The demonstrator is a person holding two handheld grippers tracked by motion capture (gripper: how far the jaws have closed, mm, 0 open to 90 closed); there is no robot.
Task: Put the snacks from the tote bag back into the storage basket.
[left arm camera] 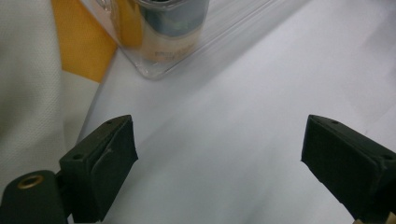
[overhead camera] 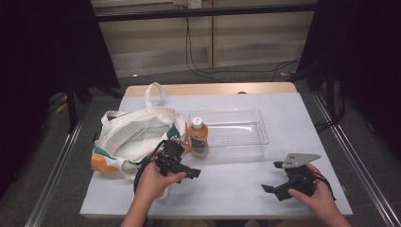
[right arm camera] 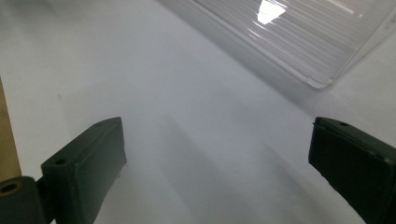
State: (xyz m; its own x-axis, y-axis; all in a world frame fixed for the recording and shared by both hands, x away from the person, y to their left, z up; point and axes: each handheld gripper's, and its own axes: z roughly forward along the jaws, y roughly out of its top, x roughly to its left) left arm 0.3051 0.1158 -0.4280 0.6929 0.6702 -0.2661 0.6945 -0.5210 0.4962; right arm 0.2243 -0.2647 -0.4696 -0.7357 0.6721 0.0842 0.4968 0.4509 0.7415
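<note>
A clear plastic bin (overhead camera: 246,137) lies in the middle of the white-covered table (overhead camera: 227,189). At its left end stands a bottle (overhead camera: 198,137) of orange drink with a white cap. A white tote bag (overhead camera: 135,135) with orange and teal patches lies left of the bin. My left gripper (overhead camera: 187,163) is held low beside the bag, open, pointing at the bottle. In the left gripper view the gripper (left arm camera: 219,158) has only table between its jaws, with the bottle (left arm camera: 170,32) and bin corner (left arm camera: 154,70) ahead. My right gripper (overhead camera: 272,177) rests open near the front right, empty (right arm camera: 217,163).
The tote bag (left arm camera: 28,93) fills the left edge of the left gripper view. The bin's ribbed wall (right arm camera: 299,42) sits ahead of the right gripper. Bare table cover lies between the two hands. Dark stands and cables are on the floor behind the table.
</note>
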